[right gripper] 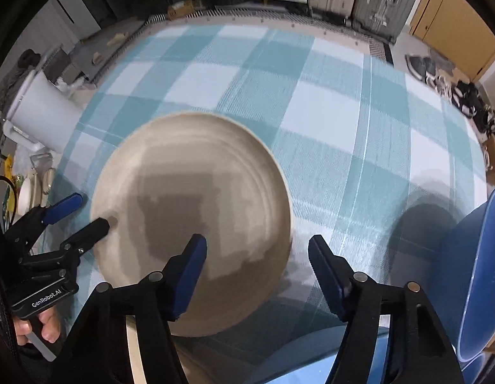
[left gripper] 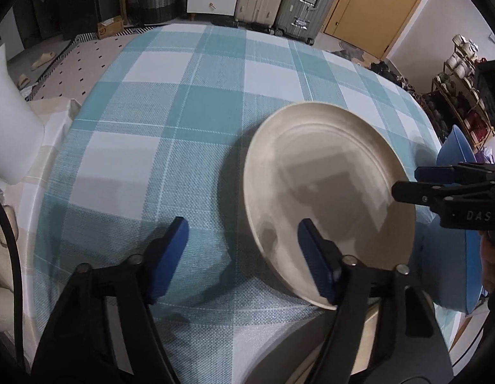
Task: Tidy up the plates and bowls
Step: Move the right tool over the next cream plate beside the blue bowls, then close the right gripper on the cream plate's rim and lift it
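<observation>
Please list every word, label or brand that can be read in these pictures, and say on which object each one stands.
"GenRobot.AI": white print on the black body of the left tongs, right wrist view.
"DAS": partial print, cut off by the picture edge, on the black body of the right tongs, left wrist view.
Cardboard box on the floor: a mark, too small to read.

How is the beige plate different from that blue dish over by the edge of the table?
The beige plate is pale cream, while the blue dish is bright blue. The plate is shallow and nearly flat; the blue dish looks deeper, with a tall curved wall. The plate lies in the middle of the checked tablecloth between both claws; the blue dish sits off to the side, partly cut off. Both are round tableware.
</observation>
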`<state>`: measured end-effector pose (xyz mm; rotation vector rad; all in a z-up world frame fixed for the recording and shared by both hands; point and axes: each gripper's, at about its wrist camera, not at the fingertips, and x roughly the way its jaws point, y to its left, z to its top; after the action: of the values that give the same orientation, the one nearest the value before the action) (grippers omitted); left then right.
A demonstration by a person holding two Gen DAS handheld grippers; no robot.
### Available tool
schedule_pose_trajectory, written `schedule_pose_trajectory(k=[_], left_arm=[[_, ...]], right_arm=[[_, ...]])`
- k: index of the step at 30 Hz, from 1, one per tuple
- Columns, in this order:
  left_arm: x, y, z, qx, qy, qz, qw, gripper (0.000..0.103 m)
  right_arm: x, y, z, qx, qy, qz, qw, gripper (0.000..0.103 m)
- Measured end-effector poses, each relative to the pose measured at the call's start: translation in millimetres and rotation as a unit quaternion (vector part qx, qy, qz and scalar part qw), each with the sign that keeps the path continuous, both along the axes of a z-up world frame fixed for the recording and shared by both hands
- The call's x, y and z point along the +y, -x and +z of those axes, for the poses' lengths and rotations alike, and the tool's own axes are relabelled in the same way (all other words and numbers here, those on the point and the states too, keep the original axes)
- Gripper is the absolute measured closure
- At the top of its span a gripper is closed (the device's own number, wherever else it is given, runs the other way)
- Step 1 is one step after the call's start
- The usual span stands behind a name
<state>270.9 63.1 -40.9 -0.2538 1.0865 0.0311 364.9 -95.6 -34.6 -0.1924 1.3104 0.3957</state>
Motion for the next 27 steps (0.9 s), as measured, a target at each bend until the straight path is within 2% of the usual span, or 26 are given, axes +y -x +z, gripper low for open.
schedule_pose_trajectory(k=[2, 4, 7, 10, 14, 18, 21, 27], left_arm=[[-3.0, -1.9, -4.0, 0.006, -0.002, -0.002, 1.0, 0.042], [-6.7, -3.2, -6.7, 0.01, -0.004, -0.009, 0.9999, 0.051], [-11.6, -4.5, -9.3, 0.013, -0.009, -0.017, 0.9997, 0.059], [-15.7, -5.3, -11.0, 0.015, -0.009, -0.025, 0.9995, 0.075], [-17.1, -6.0, -11.5, 0.012, -0.003, -0.03, 0.9995, 0.085], [-20.3, -5.1, -9.8, 0.006, -0.018, -0.031, 0.9994, 0.086], [-20.7, -4.2, -8.7, 0.003, -0.019, -0.03, 0.9994, 0.086], [-20.9, -3.8, -5.1, -0.003, -0.026, -0.024, 0.9994, 0.086]], right_arm=[[0.0, -1.1, -6.1, 0.009, 0.009, 0.0, 1.0, 0.038], [-0.2, -2.1, -9.7, 0.01, 0.018, -0.002, 1.0, 0.041], [0.0, -2.8, -10.6, 0.015, 0.014, -0.001, 1.0, 0.05], [1.7, -2.7, -13.7, 0.017, 0.022, 0.005, 1.0, 0.06], [1.6, -2.7, -15.7, 0.014, 0.029, 0.007, 0.999, 0.069], [-1.9, -2.1, -14.8, 0.006, 0.035, 0.006, 0.999, 0.081], [-4.2, -2.0, -14.6, -0.001, 0.033, 0.001, 0.999, 0.086], [-2.4, -3.5, -12.7, -0.014, 0.035, -0.006, 0.999, 0.088]])
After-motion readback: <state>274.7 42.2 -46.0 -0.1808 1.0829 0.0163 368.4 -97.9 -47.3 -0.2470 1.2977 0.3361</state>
